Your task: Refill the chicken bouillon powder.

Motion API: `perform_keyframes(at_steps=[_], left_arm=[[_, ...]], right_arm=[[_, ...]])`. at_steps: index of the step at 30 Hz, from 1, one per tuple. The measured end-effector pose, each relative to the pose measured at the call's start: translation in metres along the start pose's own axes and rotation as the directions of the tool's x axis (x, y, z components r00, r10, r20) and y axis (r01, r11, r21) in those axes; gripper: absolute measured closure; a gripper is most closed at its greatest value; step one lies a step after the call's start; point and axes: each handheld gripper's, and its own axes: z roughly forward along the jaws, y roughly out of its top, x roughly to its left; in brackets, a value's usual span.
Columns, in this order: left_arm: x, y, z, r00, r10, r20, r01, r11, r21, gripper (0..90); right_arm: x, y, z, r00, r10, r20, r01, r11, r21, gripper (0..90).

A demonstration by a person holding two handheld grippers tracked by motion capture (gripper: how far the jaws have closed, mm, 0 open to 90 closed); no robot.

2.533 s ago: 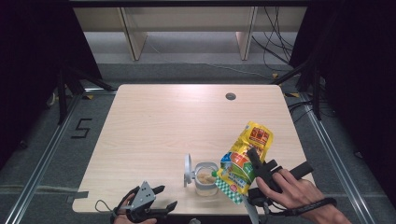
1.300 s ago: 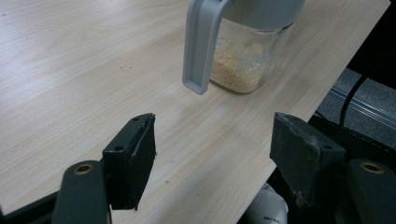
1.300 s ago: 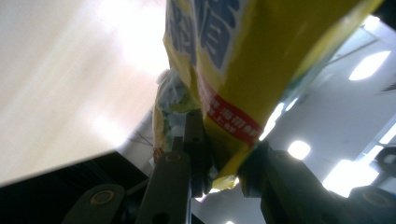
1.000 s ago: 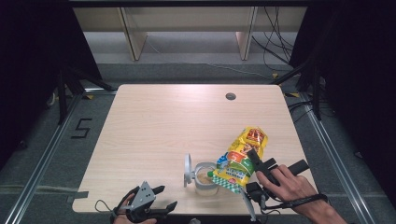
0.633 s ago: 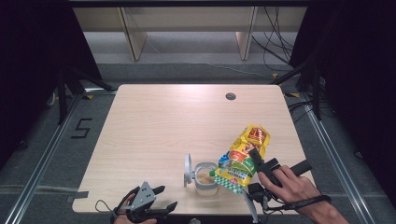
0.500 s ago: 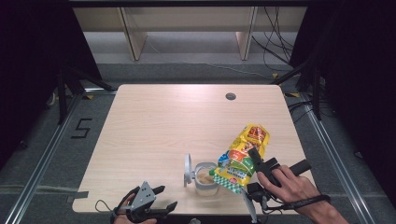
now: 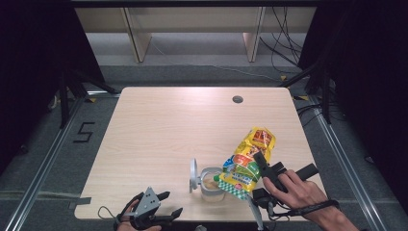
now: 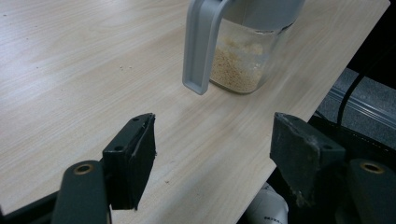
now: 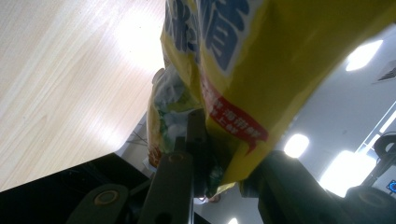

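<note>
One yellow snack bag (image 7: 248,161), one clear jug (image 7: 210,182), two claws

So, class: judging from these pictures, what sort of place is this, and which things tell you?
Probably a lab or recording studio, not a kitchen: a bare wooden table stands between black curtains, with loose cables on the grey floor behind.

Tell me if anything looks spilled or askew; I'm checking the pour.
A few pale crumbs lie on the light wooden table beside the clear, grey-handled jug. The yellow printed snack bag, clamped in the right gripper, is tilted over the jug.
</note>
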Motion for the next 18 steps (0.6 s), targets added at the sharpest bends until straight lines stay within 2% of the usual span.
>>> perform_keyframes(at_steps=[2, 10, 13, 15, 16, 17, 18], left_arm=[[0.0013, 0.0003, -0.0001, 0.9999, 0.015, -0.006, -0.015, 0.9999, 0.003, 30.8], [0.0002, -0.0001, 0.0000, 1.0000, 0.002, -0.002, -0.002, 1.0000, -0.002, 30.8], [0.0005, 0.0000, 0.0001, 1.0000, 0.006, -0.003, -0.006, 1.0000, -0.001, 30.8], [0.0007, 0.0000, -0.0001, 1.0000, 0.009, -0.004, -0.009, 1.0000, 0.002, 30.8], [0.0013, 0.0002, -0.0001, 0.9999, 0.014, -0.006, -0.014, 0.9999, 0.002, 30.8], [0.0014, 0.0002, -0.0002, 0.9999, 0.015, -0.006, -0.015, 0.9999, 0.002, 30.8], [0.0012, 0.0001, -0.0001, 0.9999, 0.014, -0.005, -0.014, 0.9999, 0.002, 30.8]], right_arm=[[0.0003, -0.0005, 0.0001, 0.9999, 0.003, 0.012, -0.003, 1.000, 0.004, 79.5], [-0.0005, -0.0020, -0.0005, 1.0000, -0.002, 0.005, 0.002, 1.000, 0.000, 79.6], [0.0018, -0.0024, -0.0004, 0.9994, 0.035, 0.003, -0.035, 0.999, 0.011, 79.6], [0.0015, -0.0026, -0.0006, 0.9995, 0.030, 0.009, -0.030, 1.000, 0.009, 79.6], [-0.0013, -0.0021, -0.0001, 0.9999, -0.008, 0.015, 0.008, 1.000, 0.001, 79.6], [-0.0009, -0.0019, 0.0000, 1.0000, 0.001, 0.003, -0.001, 1.000, 0.001, 79.6], [-0.0010, -0.0018, -0.0002, 0.9999, -0.005, 0.013, 0.005, 1.000, 0.002, 79.6]])
